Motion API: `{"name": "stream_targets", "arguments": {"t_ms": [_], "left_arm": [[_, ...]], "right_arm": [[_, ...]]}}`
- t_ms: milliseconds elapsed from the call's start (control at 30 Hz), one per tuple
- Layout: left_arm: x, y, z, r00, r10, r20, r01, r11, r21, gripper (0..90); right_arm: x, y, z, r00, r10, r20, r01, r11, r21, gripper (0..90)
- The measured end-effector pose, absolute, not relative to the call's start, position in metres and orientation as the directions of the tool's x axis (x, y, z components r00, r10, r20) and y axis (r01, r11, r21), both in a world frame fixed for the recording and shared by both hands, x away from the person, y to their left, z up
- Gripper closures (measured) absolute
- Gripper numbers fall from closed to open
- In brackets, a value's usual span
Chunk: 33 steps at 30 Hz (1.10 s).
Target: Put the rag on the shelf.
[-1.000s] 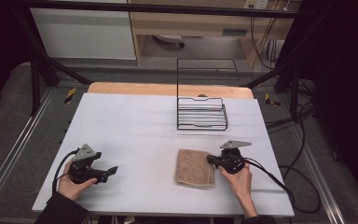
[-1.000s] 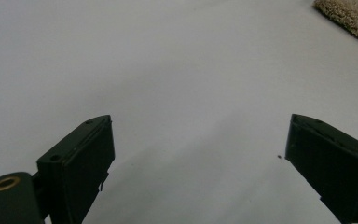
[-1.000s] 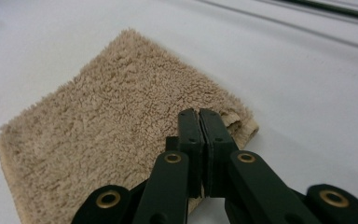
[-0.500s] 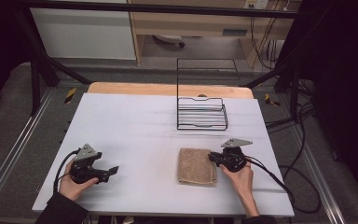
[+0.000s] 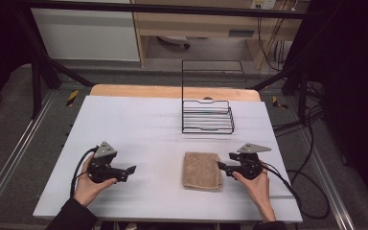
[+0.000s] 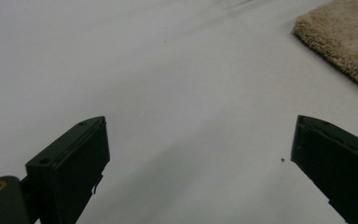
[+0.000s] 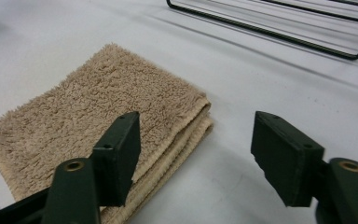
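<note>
Since the earlier frames, we see the right gripper (image 5: pixel 219 166) drawn slightly back toward the table's right edge, so its tips now sit just beside the folded beige terry towel (image 5: pixel 201 170) rather than over it; the left gripper (image 5: pixel 130 170) is unchanged.

High view: we find the towel lying flat on the white table (image 5: pixel 148 124), near the front edge, between the two grippers and nearer the right one. A black wire rack (image 5: pixel 207 116) stands well behind it.

Left gripper view: we see the jaws spread wide over bare table, the left gripper (image 6: pixel 196 154) holding nothing; the towel's (image 6: pixel 342 39) corner lies well ahead, at upper right.

Right gripper view: we see the right gripper (image 7: pixel 193 149) with jaws wide and empty, one jaw over the towel's (image 7: pixel 98 107) folded edge, the other over bare table; the rack's (image 7: pixel 270 25) base wires cross beyond.
</note>
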<state>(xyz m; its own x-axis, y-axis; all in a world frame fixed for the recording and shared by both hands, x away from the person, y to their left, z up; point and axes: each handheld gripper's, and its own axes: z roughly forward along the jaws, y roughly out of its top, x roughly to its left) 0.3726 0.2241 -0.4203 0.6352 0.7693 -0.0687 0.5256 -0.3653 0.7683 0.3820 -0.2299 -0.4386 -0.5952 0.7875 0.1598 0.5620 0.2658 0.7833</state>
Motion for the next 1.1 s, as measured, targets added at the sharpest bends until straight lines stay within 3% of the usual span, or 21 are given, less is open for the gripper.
{"name": "stream_targets", "arguments": {"t_ms": [100,333,733,867,1100], "left_arm": [[0.379,0.196,-0.418,0.659,0.748,-0.081,0.52,-0.375,0.767,5.5],[0.394,0.145,-0.414,0.691,0.715,-0.105,0.512,-0.381,0.77,9.4],[0.421,0.092,-0.426,0.668,0.726,-0.162,0.577,-0.368,0.729,19.5],[0.429,0.08,-0.429,0.66,0.731,-0.172,0.589,-0.362,0.722,33.4],[0.439,0.063,-0.435,0.654,0.731,-0.194,0.617,-0.368,0.695,46.5]], "right_arm": [[0.379,-0.234,-0.44,-0.589,0.79,0.173,0.568,0.252,0.784,19.9],[0.378,-0.242,-0.439,-0.575,0.795,0.193,0.572,0.222,0.79,10.7],[0.378,-0.243,-0.44,-0.573,0.795,0.196,0.573,0.218,0.79,6.4],[0.378,-0.243,-0.44,-0.572,0.796,0.199,0.574,0.215,0.79,6.6],[0.378,-0.242,-0.441,-0.568,0.797,0.203,0.579,0.212,0.787,6.4]]}}
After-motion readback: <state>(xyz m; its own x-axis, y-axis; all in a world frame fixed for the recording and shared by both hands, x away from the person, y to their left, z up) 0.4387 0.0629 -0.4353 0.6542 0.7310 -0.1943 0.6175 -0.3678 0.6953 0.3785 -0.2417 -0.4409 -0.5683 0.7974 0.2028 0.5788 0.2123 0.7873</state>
